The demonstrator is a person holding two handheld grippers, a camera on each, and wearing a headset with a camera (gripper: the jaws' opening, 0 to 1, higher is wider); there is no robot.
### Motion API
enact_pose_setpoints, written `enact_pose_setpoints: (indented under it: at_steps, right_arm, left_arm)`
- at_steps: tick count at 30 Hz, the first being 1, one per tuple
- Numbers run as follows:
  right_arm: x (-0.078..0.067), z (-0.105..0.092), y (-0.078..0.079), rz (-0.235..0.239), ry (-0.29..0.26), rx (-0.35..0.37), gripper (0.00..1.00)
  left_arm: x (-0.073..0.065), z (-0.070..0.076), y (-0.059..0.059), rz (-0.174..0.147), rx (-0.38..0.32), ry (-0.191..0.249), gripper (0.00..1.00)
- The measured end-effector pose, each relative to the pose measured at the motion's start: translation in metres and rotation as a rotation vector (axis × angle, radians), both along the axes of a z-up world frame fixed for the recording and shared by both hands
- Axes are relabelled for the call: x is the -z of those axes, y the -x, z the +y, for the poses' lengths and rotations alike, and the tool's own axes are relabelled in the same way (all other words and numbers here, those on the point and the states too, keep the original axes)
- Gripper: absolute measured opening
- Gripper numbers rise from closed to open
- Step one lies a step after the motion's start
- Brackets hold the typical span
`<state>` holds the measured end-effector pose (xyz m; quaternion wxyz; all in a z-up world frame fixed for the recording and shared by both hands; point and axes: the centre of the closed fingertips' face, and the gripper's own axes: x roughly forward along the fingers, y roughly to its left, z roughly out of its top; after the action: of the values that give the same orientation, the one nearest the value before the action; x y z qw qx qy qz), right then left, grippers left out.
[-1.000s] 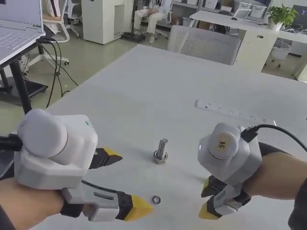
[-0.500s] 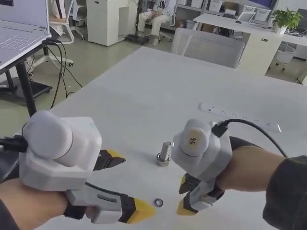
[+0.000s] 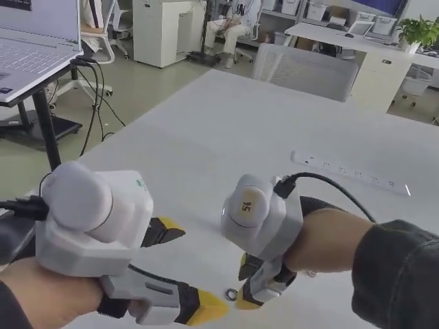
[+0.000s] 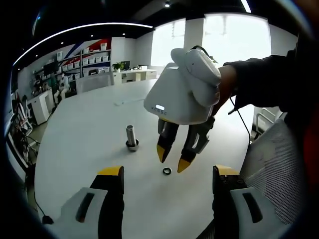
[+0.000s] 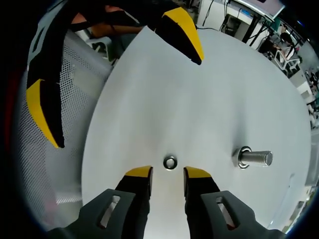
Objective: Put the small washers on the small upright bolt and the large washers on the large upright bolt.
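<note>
A small steel washer [image 3: 231, 295] lies flat on the white table [image 3: 226, 130], just left of my right gripper [image 3: 244, 299]. In the right gripper view the washer [image 5: 170, 162] sits just ahead of the narrow gap between my open right gripper [image 5: 168, 173] jaws, not touching them. One upright bolt [image 5: 254, 158] with a nut at its base stands to one side; it is also in the left gripper view as the bolt [image 4: 131, 138]. My left gripper [image 3: 192, 269] is wide open and holds nothing. From the left gripper [image 4: 168, 173] I see the right gripper [image 4: 173, 158] over the washer [image 4: 167, 171].
A white power strip [image 3: 350, 171] lies on the far right of the table. A mesh chair [image 3: 302, 68] stands at the far edge, and a laptop [image 3: 27, 48] sits on a stand to the left. The near table edge is close below both grippers.
My right gripper has moved left and down to the washer, and in the head view it now covers the bolt. The left gripper has stayed in place.
</note>
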<state>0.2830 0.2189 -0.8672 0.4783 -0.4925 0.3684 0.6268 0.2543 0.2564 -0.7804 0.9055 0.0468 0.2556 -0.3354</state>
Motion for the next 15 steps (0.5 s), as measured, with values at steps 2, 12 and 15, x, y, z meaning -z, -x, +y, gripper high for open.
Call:
enact_pose_setpoints:
  at_steps: [2, 12, 15]
  right_arm:
    - [0.001, 0.001, -0.001, -0.001, 0.001, -0.004, 0.26]
    - [0.009, 0.003, 0.001, -0.001, 0.019, -0.024, 0.24]
    - [0.011, 0.003, 0.000, -0.007, 0.026, -0.033, 0.22]
  left_arm:
    - [0.000, 0.000, 0.000, 0.000, 0.000, 0.001, 0.72]
    - [0.000, 0.000, 0.002, 0.001, 0.000, 0.005, 0.72]
    - [0.001, 0.000, 0.001, 0.001, 0.001, 0.005, 0.72]
